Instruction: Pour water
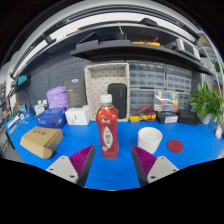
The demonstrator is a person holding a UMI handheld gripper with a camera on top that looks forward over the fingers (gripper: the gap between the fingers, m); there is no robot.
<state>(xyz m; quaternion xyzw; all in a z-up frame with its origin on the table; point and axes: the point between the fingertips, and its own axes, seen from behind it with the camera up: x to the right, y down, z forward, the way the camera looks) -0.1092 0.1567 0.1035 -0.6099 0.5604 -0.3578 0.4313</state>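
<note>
1. A cluttered workshop bench with shelving and drawer bins behind; the blue surface (115, 165) carries the things.
2. Nearest, the tool (113, 158) has its fingers spread, one pink pad (82, 158) at either side, pressing on nothing.
3. Just ahead at 12 o'clock, in line with the gap between the fingers, the red bottle (107, 127) stands upright on its own, white cap on.
4. At about 1 o'clock, near the bottle but apart from it, the white cup (150, 139) stands upright; whether it holds anything cannot be seen.
5. Farther at 2 o'clock lies a small red disc (175, 145); at 10 o'clock, a cardboard box (41, 140).
6. Judgement: pouring looks not yet begun. Grasping, lifting, tilting over the cup remain, and the cap may need removing.
</note>
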